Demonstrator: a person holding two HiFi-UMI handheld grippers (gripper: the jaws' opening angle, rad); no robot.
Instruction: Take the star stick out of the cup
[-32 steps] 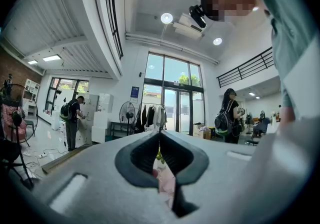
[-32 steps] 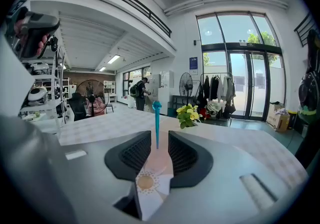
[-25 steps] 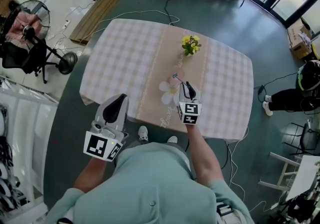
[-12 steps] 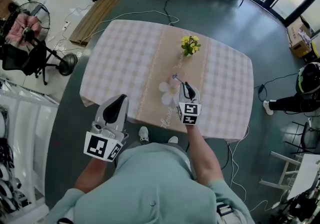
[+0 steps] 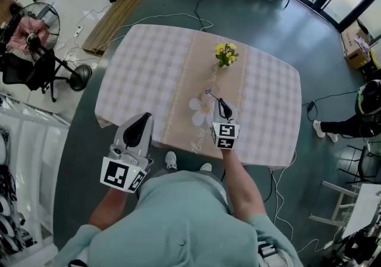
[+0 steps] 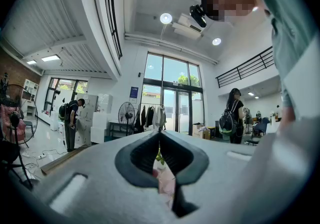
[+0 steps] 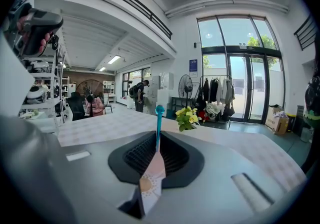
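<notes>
Right gripper view — the right gripper (image 7: 157,139), jaws just closing, clamps the star stick (image 7: 158,124) — upright, tip skyward.

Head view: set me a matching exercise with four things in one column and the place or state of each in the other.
1. yellow flowers
2. left gripper
3. right gripper
4. pedestal fan

A. on the floor, left of the table
B. over the table, shut on the star stick
C. by the table's near edge, holding nothing
D. on the runner, far half of the table

Pairs: 1-D, 2-C, 3-B, 4-A.

The right gripper's jaws have just been closing, with the stick between them.
</notes>
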